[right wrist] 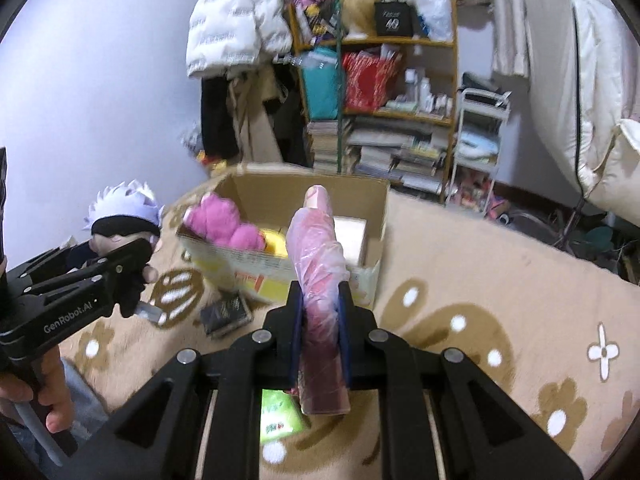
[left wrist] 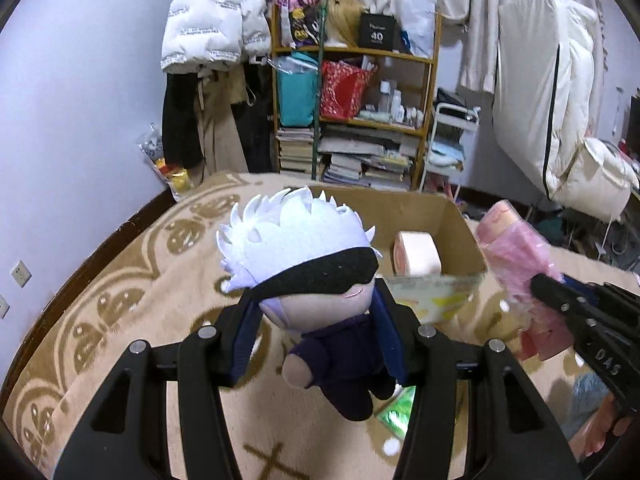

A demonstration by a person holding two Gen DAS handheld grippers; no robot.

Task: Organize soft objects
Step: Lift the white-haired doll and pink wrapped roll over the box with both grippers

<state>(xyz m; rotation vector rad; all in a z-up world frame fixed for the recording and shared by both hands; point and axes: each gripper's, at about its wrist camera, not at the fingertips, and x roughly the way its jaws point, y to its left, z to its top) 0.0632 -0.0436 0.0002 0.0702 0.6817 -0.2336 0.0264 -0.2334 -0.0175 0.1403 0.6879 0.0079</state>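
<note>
The left claw (left wrist: 316, 320) is clenched on a white-haired doll (left wrist: 304, 276), the right claw (right wrist: 320, 320) on a pink plastic-wrapped doll (right wrist: 318, 256), both lifted above the patterned beige blanket (right wrist: 480, 272), just before the cardboard box (right wrist: 372, 216) and cluttered shelf (right wrist: 400, 80).

A lived-in bedroom: hung coats (left wrist: 216, 28), crammed bookshelf (left wrist: 352, 112), patterned blanket (left wrist: 120, 280).

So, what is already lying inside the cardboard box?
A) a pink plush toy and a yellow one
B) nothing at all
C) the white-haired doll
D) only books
A: the right wrist view shows a pink plush toy and a yellow one inside the cardboard box, while the white-haired doll is held in the left gripper, outside it.
</note>
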